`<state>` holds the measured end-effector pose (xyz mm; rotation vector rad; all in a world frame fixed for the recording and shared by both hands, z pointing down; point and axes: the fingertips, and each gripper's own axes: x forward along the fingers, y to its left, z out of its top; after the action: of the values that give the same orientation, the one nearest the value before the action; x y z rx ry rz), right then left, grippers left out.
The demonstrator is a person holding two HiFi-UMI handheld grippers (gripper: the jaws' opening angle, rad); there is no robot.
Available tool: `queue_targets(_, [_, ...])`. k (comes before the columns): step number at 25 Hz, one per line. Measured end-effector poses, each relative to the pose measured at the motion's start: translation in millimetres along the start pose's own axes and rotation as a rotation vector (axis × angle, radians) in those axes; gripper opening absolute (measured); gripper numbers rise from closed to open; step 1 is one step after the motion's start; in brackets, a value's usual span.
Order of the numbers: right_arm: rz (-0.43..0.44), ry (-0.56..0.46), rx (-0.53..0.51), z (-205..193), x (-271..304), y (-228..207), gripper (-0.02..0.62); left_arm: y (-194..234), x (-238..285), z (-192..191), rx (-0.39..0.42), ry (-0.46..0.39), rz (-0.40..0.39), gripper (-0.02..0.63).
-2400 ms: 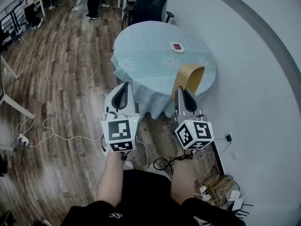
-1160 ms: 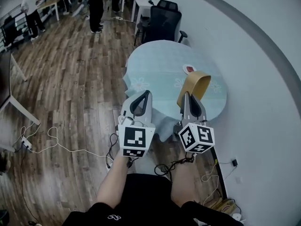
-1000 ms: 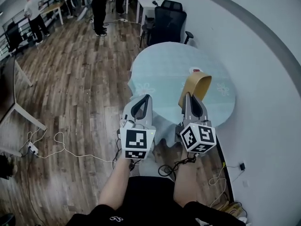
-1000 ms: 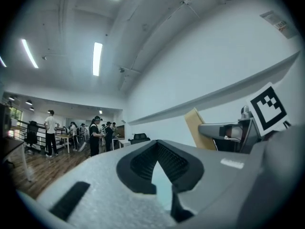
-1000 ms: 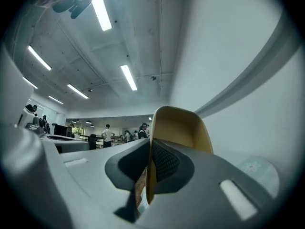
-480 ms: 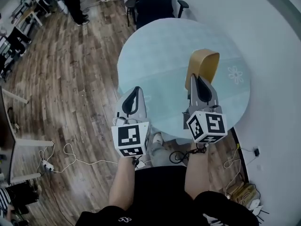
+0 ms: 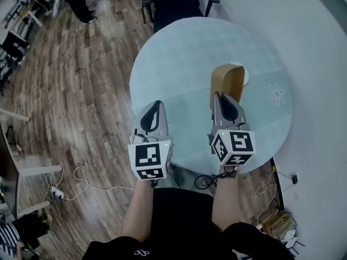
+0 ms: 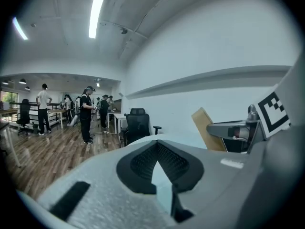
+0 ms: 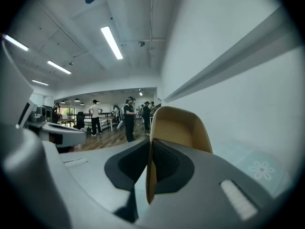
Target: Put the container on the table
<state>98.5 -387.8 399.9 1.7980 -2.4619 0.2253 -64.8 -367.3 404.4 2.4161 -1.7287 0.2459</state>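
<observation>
The right gripper (image 7: 225, 97) has its 2 jaws pinched nearly together on 1 thin side wall of the tan paper container (image 7: 230, 80). The container hangs on edge over the right half of the round table (image 7: 179, 53), its open side turned back toward the person. Whether it touches the cloth yet I cannot tell. To set it down well, the wrist probably needs to roll so the base faces down, then sink until the base lies flat. Only then should the jaws part, or the light container may tip or slide. A small white dish (image 7: 247, 76) peeks out just beside the container, so the landing spot is better chosen nearer the person, on bare cloth. The left gripper (image 7: 155, 105) hovers by the table's left edge, jaws together with nothing between them, well apart from the container. A black chair (image 7: 173, 4) stands at the far side, and cables (image 7: 81, 176) trail on the wooden floor. None of these obstructs the move.
</observation>
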Motion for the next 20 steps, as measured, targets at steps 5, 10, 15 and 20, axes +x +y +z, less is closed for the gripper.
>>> queue_targets(5, [0.082,0.211,-0.098,-53,68,-9,0.028,5,37,-11,0.022,0.066,-0.027,0.002])
queue_targets(10, [0.224,0.401,-0.315,-110,154,-6,0.028,31,62,-20,0.030,0.119,-0.013,0.002])
queue_targets(15, [0.326,0.653,-0.556,-193,208,-1,0.028,64,69,-28,0.023,0.150,0.032,0.002])
queue_targets(20, [0.354,0.757,-0.683,-240,226,7,0.039,96,65,-34,-0.003,0.158,0.081,0.002])
